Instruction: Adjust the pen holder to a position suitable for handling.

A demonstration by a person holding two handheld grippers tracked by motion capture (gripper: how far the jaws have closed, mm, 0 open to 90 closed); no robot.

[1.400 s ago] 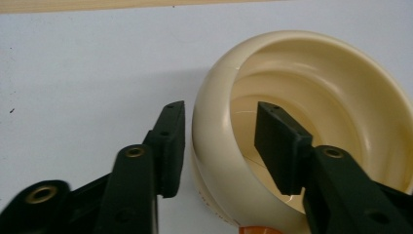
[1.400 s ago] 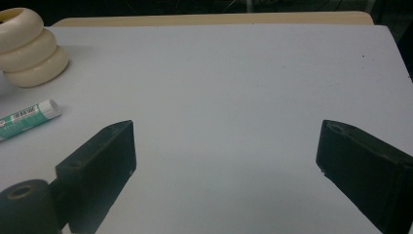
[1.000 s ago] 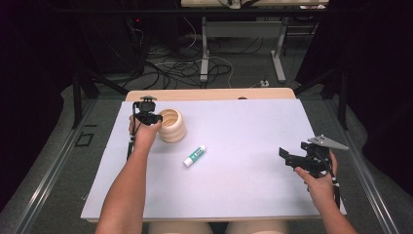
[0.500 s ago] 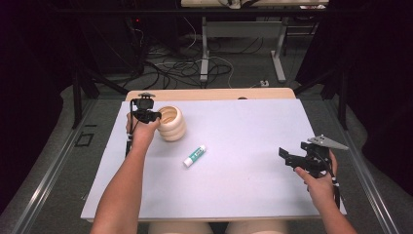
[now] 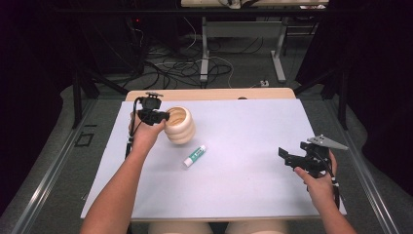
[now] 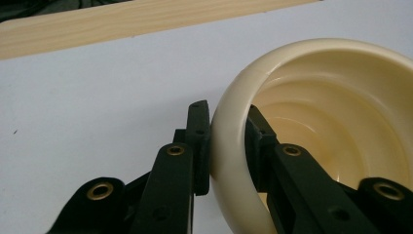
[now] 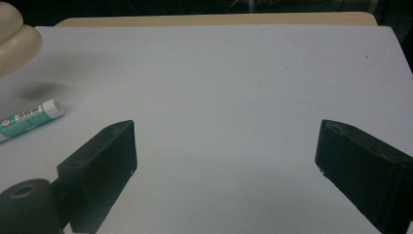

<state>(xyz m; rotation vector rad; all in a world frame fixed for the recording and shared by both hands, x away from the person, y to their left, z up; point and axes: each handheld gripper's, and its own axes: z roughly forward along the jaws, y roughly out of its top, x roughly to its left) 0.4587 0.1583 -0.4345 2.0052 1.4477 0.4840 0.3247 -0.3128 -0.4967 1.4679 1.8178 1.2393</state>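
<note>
The left tool (image 5: 157,116) pinches the rim of the cream ribbed cup (image 5: 179,125) at ten o'clock on the counter (image 5: 253,195); better to keep the cup level and lift slowly. The right tool (image 5: 295,159) waits spread at four o'clock. A glue stick (image 5: 194,155) lies near the middle. Cables cross the dark floor behind.

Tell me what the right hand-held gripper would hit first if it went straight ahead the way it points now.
Probably nothing at first: the right hand-held gripper, jaws open, faces bare white table. The glue stick and cream ribbed cup lie off to its left.
</note>
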